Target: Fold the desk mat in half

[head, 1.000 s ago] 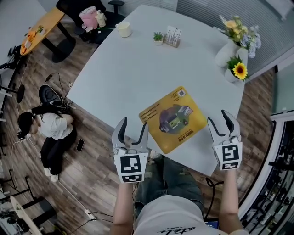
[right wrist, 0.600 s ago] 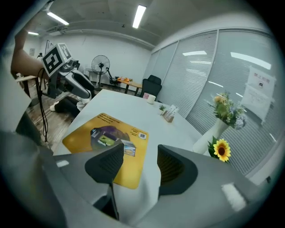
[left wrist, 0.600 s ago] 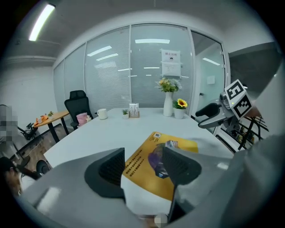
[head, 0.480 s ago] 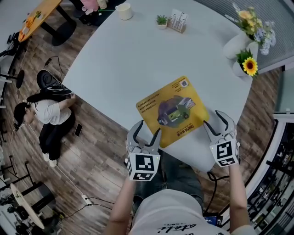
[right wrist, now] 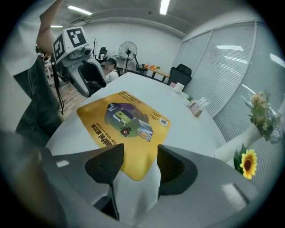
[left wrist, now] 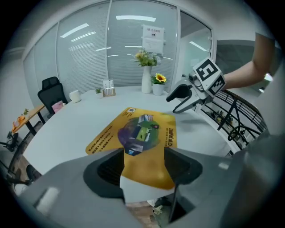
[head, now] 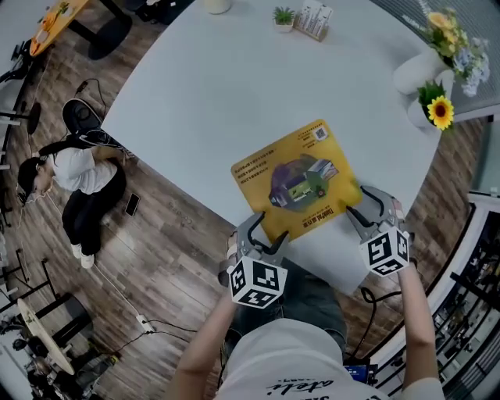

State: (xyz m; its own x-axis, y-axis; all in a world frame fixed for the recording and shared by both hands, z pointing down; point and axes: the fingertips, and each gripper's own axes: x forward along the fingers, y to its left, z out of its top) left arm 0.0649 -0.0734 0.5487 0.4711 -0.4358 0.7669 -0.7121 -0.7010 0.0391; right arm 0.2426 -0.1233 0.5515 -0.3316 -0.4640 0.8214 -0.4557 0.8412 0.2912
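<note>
Your left gripper [left wrist: 143, 153] has its jaws spread wide, and the near corner of the yellow desk mat [left wrist: 138, 131] shows right in the gap between them, with neither pad clamped down on it. Same story on the other side: your right gripper [right wrist: 140, 153] has its jaws apart too, lined up on the mat's other near corner, the rounded yellow tip sitting between the two ribbed pads without being pinched. From the head view you're angled steeply down at both corners, one gripper at each end of the mat's near edge, both marker cubes facing up at you. The mat itself lies flat and unfolded, printed side up, turned at a slant on the white table [head: 195, 117], its near edge just beside the table's rim right in front of you. Out past it the tabletop is mostly bare. At the far side stand a small potted plant [head: 283, 16] and a card holder [head: 316, 19], and off to your right a white vase [head: 414, 74] of flowers with a sunflower [head: 440, 112] beside it. Down on the wooden floor [head: 164, 234] to your left, well apart from the table, a person [head: 78, 180] is sitting.
</note>
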